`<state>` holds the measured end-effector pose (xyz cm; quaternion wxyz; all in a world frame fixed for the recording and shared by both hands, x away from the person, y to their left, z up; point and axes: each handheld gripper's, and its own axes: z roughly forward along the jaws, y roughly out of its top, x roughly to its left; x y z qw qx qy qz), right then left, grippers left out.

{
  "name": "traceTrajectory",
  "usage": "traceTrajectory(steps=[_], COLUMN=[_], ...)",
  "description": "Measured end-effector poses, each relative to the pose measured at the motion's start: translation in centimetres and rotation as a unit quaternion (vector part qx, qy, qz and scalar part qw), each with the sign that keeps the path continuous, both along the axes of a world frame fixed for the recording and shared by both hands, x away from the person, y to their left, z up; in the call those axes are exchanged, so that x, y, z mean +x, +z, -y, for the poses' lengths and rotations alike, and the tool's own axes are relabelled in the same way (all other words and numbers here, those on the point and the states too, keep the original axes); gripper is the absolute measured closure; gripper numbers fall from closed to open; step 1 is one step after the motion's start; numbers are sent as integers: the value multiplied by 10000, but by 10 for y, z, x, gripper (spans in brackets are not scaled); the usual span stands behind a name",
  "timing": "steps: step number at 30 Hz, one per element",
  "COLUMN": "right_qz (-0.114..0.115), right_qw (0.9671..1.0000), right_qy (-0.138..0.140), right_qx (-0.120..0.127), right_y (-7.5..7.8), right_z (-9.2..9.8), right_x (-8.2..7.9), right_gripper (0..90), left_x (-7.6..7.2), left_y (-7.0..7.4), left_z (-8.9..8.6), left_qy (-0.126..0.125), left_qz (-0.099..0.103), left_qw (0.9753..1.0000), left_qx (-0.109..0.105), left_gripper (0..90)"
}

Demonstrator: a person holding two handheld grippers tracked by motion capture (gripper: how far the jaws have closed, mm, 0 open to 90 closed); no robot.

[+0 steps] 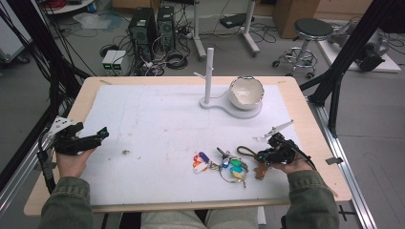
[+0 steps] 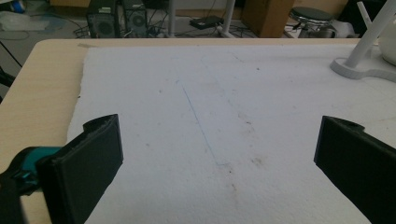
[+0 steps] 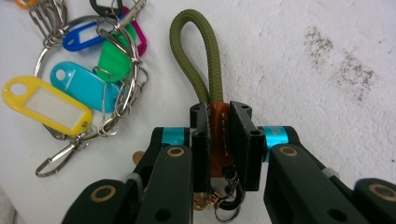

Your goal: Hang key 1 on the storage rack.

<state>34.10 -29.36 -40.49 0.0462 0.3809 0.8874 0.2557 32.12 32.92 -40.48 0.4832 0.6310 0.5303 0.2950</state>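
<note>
On the white mat (image 1: 157,124) covering the table (image 1: 305,119), the right gripper (image 1: 265,155) sits at about four o'clock, its jaws pinching the brown leather tab (image 3: 217,122) of a keychain; in the right gripper view the tab is clamped between the two black pads, and an olive cord loop (image 3: 196,51) rises from it toward twelve o'clock, lying flat on the mat. Metal rings and a clasp (image 3: 224,196) hang below the tab, between the gripper's arms. Just beside the loop, at about ten o'clock in that view, lies a bunch of coloured key tags (image 3: 84,79) on a large metal ring, yellow, turquoise, green, blue and pink; whether it touches the cord is hard to tell. In the high view that bunch (image 1: 222,164) lies just at nine o'clock of the right gripper. The left gripper (image 1: 98,137) rests at the mat's nine o'clock edge, well apart, its jaws spread wide over bare mat. At the mat's one o'clock stands a white peg stand (image 1: 208,78) with a white bowl (image 1: 246,93) on its base.
</note>
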Motion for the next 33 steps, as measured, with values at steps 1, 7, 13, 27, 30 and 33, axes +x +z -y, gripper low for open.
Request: traceTrajectory(steps=[1,7,13,27,30,33], right_qz=[48,219,309,521,510,538], right_qw=[10000,9993,9985,9964,9959,9952], right_qy=[-46,-227,-299,-336,-347,-377], right_qx=[5,178,352,583,661,729], right_y=[1,4,9,61,65,71], right_z=[0,-2,-4,-17,-17,-17], right_x=[0,1,4,15,17,23], right_gripper=[794,796,796,795,795,795], left_x=[0,0,-1,-5,-5,-5], left_y=[0,1,0,1,1,1], left_z=[0,0,0,1,0,0], left_qy=[-1,-21,-33,-55,-58,-43], left_qz=[0,3,30,77,76,76], left_qw=[10000,10000,9999,9999,9999,9998], left_qx=[-6,-63,-119,-127,-138,-161], left_gripper=[17,17,17,17,17,17])
